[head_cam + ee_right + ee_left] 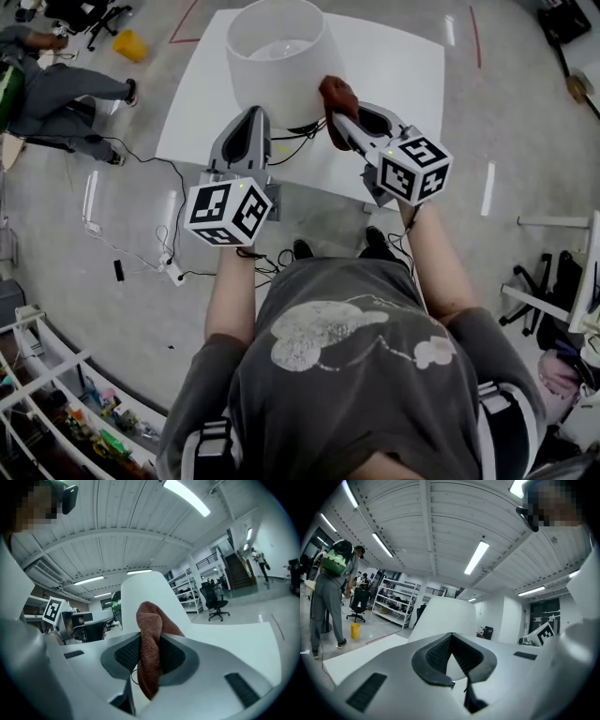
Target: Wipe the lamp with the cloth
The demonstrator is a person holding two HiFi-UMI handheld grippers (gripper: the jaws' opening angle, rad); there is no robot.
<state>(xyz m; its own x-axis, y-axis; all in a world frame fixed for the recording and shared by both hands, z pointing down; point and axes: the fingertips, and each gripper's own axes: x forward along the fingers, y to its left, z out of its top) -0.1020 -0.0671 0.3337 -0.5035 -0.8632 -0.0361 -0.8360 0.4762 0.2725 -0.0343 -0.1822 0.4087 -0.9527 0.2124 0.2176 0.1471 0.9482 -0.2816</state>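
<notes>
**Right gripper (150,641) pinches the cloth (149,634) at the lamp (140,590)**

Dark ribbed pads of the right gripper (339,117) are closed on a rust-brown cloth (337,94). A bunched fold sticks up past the tips and a tail hangs down below the pads. Straight ahead of these jaws stands the lamp's white shade, with the cloth at its lower edge. Whether the fabric actually presses on the shade cannot be told.

The left gripper (451,637) has its 2 jaws drawn together until the tips meet, with nothing between the pads. The lamp (443,616) rises just beyond those tips, a little to their left. In the head view the left gripper (251,117) sits close beside the shade's near side, and the 2 grippers flank the lamp (277,56) from the near edge of the white table (394,66). A black cable (298,133) trails on the tabletop between the 2 sets of jaws, under the shade.

Well beyond the left jaws, off to their left, a person (333,588) stands on the grey floor beside a small yellow bin (355,630).
</notes>
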